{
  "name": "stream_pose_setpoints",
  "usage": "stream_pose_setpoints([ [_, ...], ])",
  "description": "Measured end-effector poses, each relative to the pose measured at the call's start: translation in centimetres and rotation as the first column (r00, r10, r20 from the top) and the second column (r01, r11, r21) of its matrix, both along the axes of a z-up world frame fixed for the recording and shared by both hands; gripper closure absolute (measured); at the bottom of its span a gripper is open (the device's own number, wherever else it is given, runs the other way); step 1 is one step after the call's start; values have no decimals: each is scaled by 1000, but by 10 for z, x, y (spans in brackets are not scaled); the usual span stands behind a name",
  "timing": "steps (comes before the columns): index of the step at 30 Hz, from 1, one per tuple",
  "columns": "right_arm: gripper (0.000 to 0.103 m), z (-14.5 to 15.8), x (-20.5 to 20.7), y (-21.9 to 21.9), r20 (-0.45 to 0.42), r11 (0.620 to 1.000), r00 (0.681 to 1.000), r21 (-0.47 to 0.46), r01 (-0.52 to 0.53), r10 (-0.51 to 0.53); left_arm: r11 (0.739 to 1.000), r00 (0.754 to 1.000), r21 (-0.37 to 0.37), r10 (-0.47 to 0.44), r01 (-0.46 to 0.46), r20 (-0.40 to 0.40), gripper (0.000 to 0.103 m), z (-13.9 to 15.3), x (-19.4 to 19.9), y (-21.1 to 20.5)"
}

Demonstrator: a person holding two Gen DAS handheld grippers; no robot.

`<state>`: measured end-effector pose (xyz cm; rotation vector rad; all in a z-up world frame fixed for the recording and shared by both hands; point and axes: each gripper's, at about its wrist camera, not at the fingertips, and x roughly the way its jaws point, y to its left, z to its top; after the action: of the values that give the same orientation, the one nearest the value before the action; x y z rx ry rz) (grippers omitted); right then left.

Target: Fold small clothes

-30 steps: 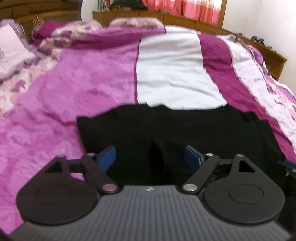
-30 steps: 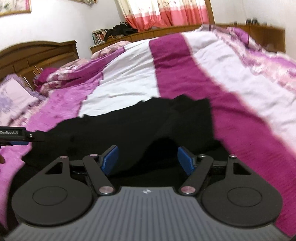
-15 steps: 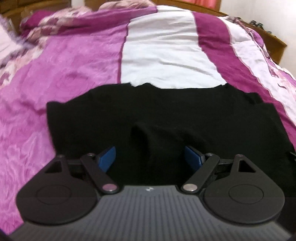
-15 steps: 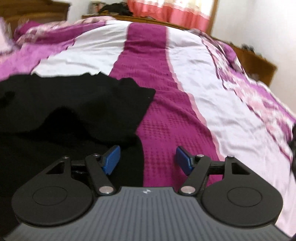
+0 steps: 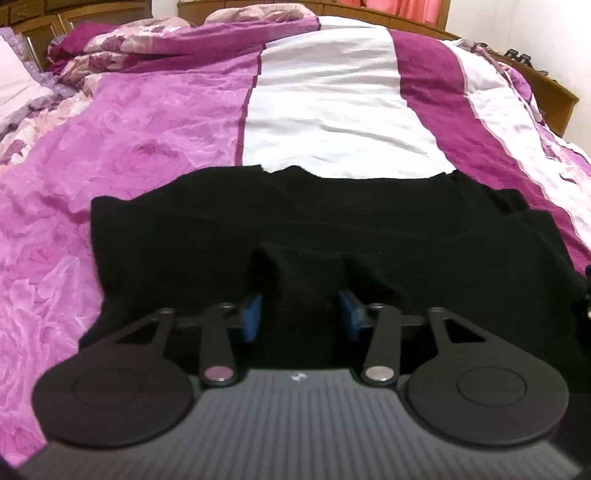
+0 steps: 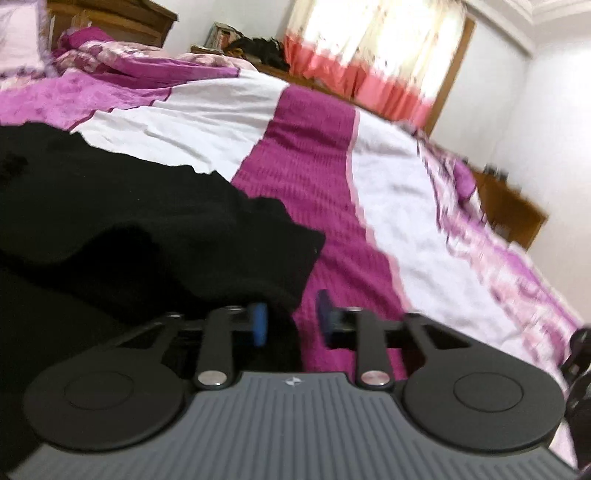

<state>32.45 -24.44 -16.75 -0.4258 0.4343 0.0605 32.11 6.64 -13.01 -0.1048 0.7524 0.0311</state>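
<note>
Left wrist view: we see a black garment (image 5: 332, 229) spread across the near part of a bed, lying on a bedspread (image 5: 325, 110) striped in pink-purple, white and deep magenta. The far edge of the garment crosses the white stripe; its left edge lies on the floral pink section. Our left gripper (image 5: 300, 314) sits low over the near part of the garment. A raised fold of black cloth stands between its blue pads (image 5: 251, 314), which are at a middling gap and appear to touch the fold on both sides. We cannot tell whether the cloth is firmly pinched. A wooden headboard (image 5: 74, 18) shows at upper left.

Right wrist view: we see the right-hand corner of the same black garment (image 6: 147, 221), ending on the magenta stripe of the bedspread (image 6: 317, 166). Our right gripper (image 6: 291, 321) is at the garment's near right edge. The left blue pad (image 6: 260, 325) is against black cloth, which bulges into the gap. The right pad is over bare magenta fabric. The jaws stand at a moderate gap, and whether they grip the edge is unclear, since the frame is blurred. A pink and white curtain (image 6: 369, 66) hangs beyond the bed. A wooden cabinet (image 6: 513, 210) stands at right.
</note>
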Motion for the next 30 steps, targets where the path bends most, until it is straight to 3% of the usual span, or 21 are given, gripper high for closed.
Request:
stream_pose_setpoints([
  [1, 93, -1, -2, 4, 1, 1000, 1000, -24, -12, 12, 1000, 1000, -2, -3, 3, 5, 78, 0, -1, 0],
  [4, 97, 3, -8, 4, 27, 999, 999, -32, -19, 20, 999, 1000, -33, -3, 4, 25, 89, 5, -3, 5],
  [7, 99, 12, -14, -7, 61, 1000, 998, 22, 17, -18, 1000, 998, -7, 19, -18, 62, 90, 13, -3, 15],
  [10, 100, 13, -15, -16, 14, 996, 998, 64, 59, -60, 998, 995, 25, 47, -49, 83, 90, 17, 6, 23],
  [15, 99, -2, -24, -6, -38, 1000, 999, -10, 17, -17, 999, 999, 31, 37, -38, 20, 89, 10, 21, 28],
  [19, 98, -3, -39, -2, -33, 998, 999, -43, -39, 37, 994, 1000, 105, -12, 14, -18, 83, 0, 14, 25],
  [20, 98, 0, -43, -3, -39, 998, 997, -27, -62, 61, 996, 1000, 92, -17, 19, -24, 83, 3, 11, 28],
  [24, 98, 26, -59, -27, -26, 970, 986, 187, -158, 166, 998, 998, -66, -24, 20, -62, 82, 18, 0, 52],
  [26, 98, 38, -62, -39, 3, 949, 986, 272, -159, 164, 993, 996, -114, -14, 4, -84, 71, 16, 0, 63],
  [27, 98, 41, -62, -45, 10, 939, 989, 312, -145, 149, 991, 995, -132, 1, -15, -100, 60, 13, 2, 67],
  [30, 98, 40, -51, -57, -11, 917, 996, 392, -75, 86, 981, 993, -188, 20, -42, -118, 50, 7, 4, 71],
])
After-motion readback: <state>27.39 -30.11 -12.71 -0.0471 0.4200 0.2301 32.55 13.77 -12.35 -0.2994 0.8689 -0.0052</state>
